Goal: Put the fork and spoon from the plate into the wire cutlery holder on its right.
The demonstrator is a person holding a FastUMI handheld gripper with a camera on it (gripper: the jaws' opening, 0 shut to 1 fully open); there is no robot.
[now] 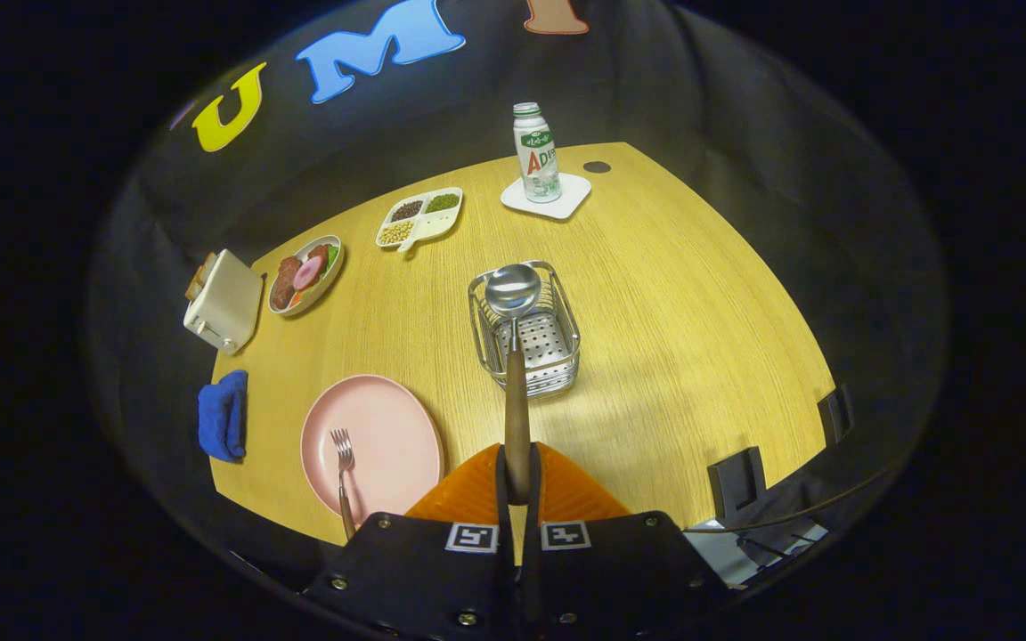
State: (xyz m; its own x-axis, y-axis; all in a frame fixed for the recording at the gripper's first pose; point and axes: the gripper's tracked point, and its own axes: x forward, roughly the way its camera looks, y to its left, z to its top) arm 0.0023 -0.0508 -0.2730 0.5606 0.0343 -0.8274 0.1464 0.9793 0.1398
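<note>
My gripper (517,476) is shut on the spoon (514,356), clamping its brown wooden handle between both fingers. The spoon points straight ahead, and its shiny metal bowl hangs above the wire cutlery holder (566,334), a steel basket with a perforated floor on the wooden table. The gripper is held well above the table. To the left of the fingers lies the pink plate (393,436) with the fork (343,467) on it, tines pointing away and handle reaching over the plate's near rim. The holder stands to the right of the plate.
A blue cloth (223,416) lies left of the plate. Further back are a white toaster (223,301), a plate of food (305,274), a divided snack dish (419,217) and a bottle (536,153) on a white coaster (566,198). Black brackets (738,479) sit at the table's right edge.
</note>
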